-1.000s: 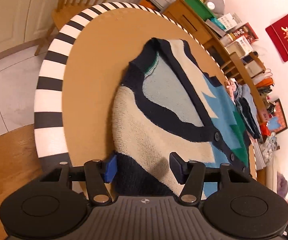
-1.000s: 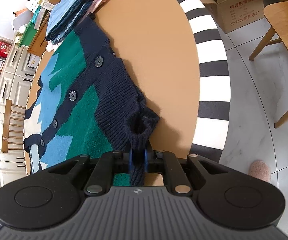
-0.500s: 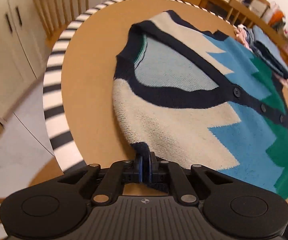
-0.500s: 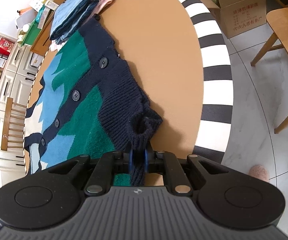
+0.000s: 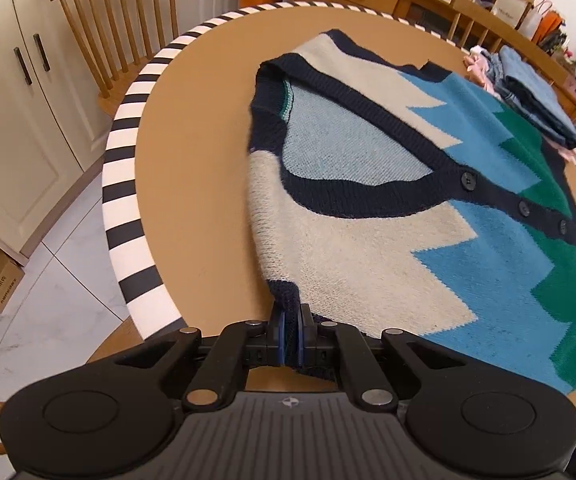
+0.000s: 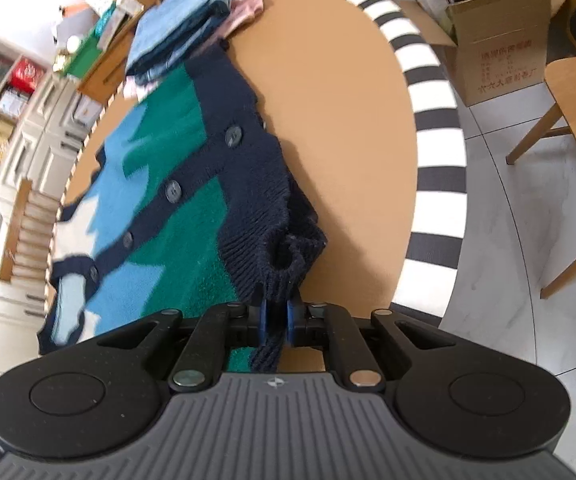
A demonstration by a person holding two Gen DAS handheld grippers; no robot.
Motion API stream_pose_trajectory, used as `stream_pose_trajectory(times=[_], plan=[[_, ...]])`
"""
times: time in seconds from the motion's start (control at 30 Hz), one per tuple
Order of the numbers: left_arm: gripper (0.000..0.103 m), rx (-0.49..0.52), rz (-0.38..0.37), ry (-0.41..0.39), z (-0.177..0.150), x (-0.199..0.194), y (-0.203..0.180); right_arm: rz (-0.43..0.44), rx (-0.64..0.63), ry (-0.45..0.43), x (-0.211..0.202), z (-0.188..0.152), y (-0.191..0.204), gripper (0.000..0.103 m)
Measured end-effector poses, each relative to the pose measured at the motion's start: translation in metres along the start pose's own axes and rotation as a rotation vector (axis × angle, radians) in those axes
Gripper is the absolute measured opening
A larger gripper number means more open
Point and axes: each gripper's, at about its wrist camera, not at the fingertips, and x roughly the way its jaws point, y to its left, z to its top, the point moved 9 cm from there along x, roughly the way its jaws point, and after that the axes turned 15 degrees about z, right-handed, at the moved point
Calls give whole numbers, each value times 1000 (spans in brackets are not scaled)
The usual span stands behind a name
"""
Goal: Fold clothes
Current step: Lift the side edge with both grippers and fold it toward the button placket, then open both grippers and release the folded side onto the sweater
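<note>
Knit cardigan (image 5: 368,248) lies buttoned on your counter (image 5: 191,184). Left hand-held gripper (image 5: 291,334) pinches its navy cuff; right hand-held gripper (image 6: 275,318) pinches the navy ribbed hem.

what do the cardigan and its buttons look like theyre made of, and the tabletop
Cardigan: soft, fuzzy knit, likely wool or acrylic; ribbed navy trim and visible stitches.
Buttons: dark, slightly glossy, probably plastic.
Tabletop: smooth matte tan surface, perhaps a mat or laminate; I cannot tell which.
</note>
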Motion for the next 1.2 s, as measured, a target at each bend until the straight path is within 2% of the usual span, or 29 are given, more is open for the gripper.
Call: stream_pose_trajectory(times=[0.23,0.4,0.57,0.63,0.77,0.87,0.97,1.1,1.2], plan=[[6,-13,-65,-24,-12,-31,3,20,-57,-21,-20,-3,12,7],[6,-1,-101,7,-37,-45,8,38,-38,3,-44,-13,8,7],[6,-101,-205,56,-36,-62,19,196,150,-13,-67,-8,16,7],[6,-126,-229,52,-20,-65,19,229,162,-17,-65,5,28,7],[6,-84,-187,2,34,-64,4,273,151,-13,-43,48,60,7],[6,-45,-150,-40,81,-61,-13,272,106,-8,-18,90,84,7],[6,-69,-122,-50,134,-49,-25,244,70,-12,10,137,101,7],[6,-113,-40,3,200,1,-38,157,86,-9,64,198,96,8],[7,-167,11,91,233,53,-47,92,175,-5,113,235,79,8]])
